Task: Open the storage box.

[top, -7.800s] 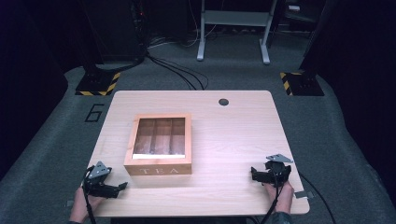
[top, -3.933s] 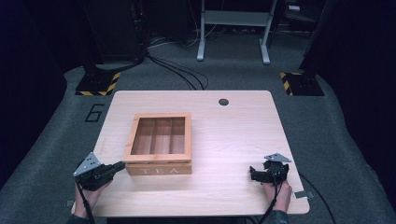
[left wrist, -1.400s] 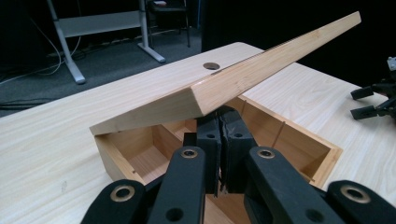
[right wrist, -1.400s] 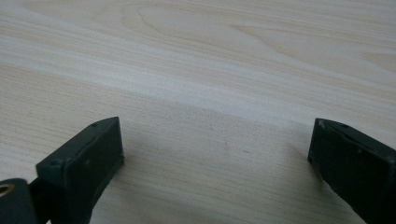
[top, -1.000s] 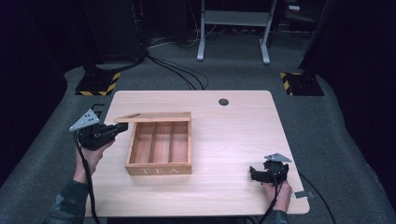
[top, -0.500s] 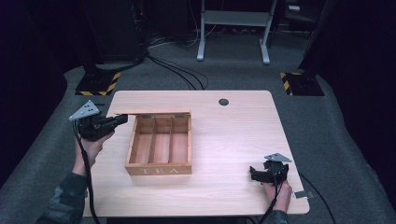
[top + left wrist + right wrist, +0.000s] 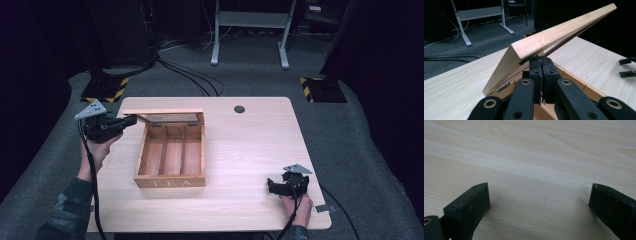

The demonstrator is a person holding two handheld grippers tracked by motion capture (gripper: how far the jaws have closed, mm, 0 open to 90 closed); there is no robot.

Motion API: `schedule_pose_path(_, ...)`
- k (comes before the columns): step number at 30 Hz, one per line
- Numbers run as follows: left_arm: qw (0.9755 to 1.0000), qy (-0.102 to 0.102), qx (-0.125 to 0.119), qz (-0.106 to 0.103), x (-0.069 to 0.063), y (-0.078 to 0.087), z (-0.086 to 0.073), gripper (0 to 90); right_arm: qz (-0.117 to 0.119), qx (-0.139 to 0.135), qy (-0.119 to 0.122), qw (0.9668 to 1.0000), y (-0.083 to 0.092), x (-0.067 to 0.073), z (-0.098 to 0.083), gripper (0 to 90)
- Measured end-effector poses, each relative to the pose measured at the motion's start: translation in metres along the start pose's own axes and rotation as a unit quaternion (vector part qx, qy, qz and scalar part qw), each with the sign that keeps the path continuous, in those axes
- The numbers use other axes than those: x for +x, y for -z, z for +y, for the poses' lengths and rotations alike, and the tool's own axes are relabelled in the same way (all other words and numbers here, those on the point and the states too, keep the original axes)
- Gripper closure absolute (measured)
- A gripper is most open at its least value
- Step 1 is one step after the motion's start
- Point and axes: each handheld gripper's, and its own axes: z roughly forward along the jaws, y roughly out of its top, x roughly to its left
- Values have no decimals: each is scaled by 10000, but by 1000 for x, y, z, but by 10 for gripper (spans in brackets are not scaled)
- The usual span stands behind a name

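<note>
At centre-left of the high view, the tea box (image 7: 170, 157) sits on the surface (image 7: 250, 145), its lid (image 7: 162, 116) raised by the left hand-held gripper (image 7: 131, 120); the right hand-held gripper (image 7: 271, 186) rests at lower right. Centre of the left gripper view: jaws closed under the lid's corner (image 7: 517, 53). Lifting should probably follow the hinge (image 7: 502, 87) arc. Right gripper view: jaws wide, empty.
</note>
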Motion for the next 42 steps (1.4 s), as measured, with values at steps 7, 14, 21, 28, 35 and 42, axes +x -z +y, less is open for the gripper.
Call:
schedule_pose_path(7,10000,16,0,7,2,-1,2,877,-1,-3,29,10000,0,0,0,27)
schedule_pose_path(14,10000,27,-2,27,2,-2,4,877,10,3,7,10000,0,0,0,28)
schedule_pose_path(21,10000,21,13,34,2,-2,4,877,5,5,-2,10000,0,0,0,28)
schedule_pose_path(28,10000,3,31,25,2,-2,4,876,10,-3,15,10000,0,-1,0,29)
schedule_pose_path(35,10000,-2,30,27,1,-3,4,876,13,9,2,10000,0,-1,0,29)
schedule_pose_path(42,10000,-4,33,27,2,-3,5,876,13,9,3,10000,0,-1,0,29)
